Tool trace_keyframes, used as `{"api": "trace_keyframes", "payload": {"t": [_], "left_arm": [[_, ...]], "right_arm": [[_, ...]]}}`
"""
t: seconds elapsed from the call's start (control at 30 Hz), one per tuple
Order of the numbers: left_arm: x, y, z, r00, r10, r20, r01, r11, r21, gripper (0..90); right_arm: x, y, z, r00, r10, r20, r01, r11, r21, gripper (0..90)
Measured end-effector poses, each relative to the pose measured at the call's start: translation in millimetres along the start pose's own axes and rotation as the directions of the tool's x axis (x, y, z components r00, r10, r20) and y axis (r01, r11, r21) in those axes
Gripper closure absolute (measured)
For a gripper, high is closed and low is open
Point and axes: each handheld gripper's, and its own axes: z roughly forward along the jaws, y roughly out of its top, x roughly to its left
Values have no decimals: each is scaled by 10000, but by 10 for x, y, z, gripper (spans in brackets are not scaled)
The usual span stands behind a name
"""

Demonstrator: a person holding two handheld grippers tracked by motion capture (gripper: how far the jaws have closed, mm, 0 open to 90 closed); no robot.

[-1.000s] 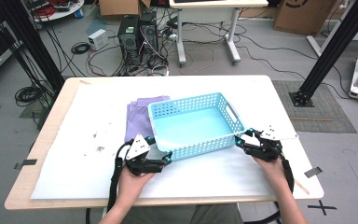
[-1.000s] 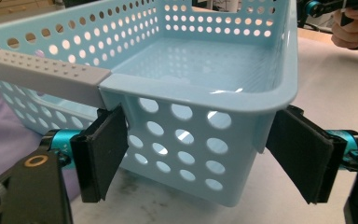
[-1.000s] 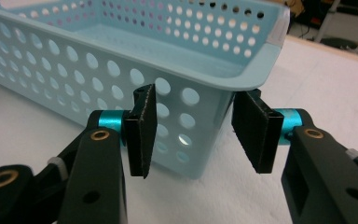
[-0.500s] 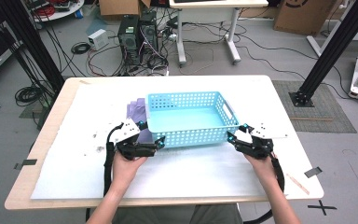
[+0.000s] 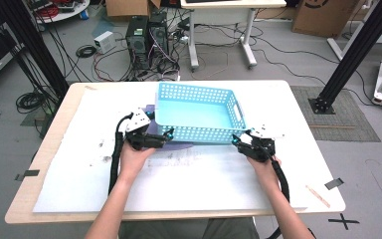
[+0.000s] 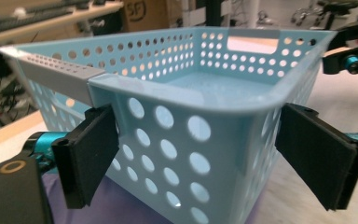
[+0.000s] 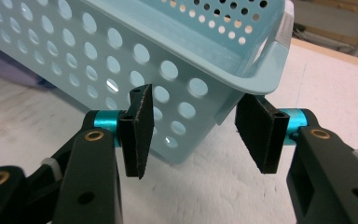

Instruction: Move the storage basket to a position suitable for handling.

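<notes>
My left gripper (image 5: 165,135) sits at the basket's (image 5: 199,115) seven o'clock corner, and my right gripper (image 5: 238,141) at its five o'clock corner; I judge the pairing is there to steer the basket evenly across the counter (image 5: 298,119), one hand on each near corner so it does not swing. The basket stands upright and empty a little toward twelve o'clock of the counter's middle, over a white sheet (image 5: 204,174), with a purple cloth (image 5: 179,146) poking out from beneath its near edge at seven o'clock; the cloth being partly covered suggests the basket is being moved over or off it.

In the left gripper view my jaws stand wide, having just been opening, with the basket's rounded corner (image 6: 186,121) between them and neither pad pressing on it; so that corner is free. In the right gripper view my jaws are about half apart, straddling the other corner (image 7: 242,79) beneath the rim; the pads stand off the plastic, so nothing is gripped there either.

Both forearms come in from six o'clock, nearly parallel, wrists level, each gripper pointing toward twelve o'clock and slightly inward; cables trail back along the sleeves toward me.
</notes>
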Motion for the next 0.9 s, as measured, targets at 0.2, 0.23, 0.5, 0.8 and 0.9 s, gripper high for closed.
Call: {"api": "trace_keyframes", "payload": {"t": [0.2, 0.23, 0.5, 0.8, 0.9], "left_arm": [[225, -47, 194, 9976, -624, -290, 627, 9980, 114, 120], [270, -38, 244, 9965, -723, -416, 728, 9973, 102, 118], [403, -42, 379, 9938, -929, -609, 955, 9946, 413, 113], [356, -237, 220, 9897, -629, -1282, 781, 9901, 1168, 156], [356, -316, 107, 9851, -668, -1582, 844, 9906, 1076, 156]], "right_arm": [[-21, 151, 229, 9970, 573, 522, -578, 9983, 89, 478], [-35, 192, 315, 9949, 745, 674, -763, 9968, 240, 478], [-73, 241, 506, 9860, 1366, 958, -1395, 9899, 237, 478], [-111, 207, 405, 9741, 1811, 1356, -1902, 9801, 573, 335], [-98, 141, 278, 9724, 1908, 1344, -1971, 9797, 352, 307]]}}
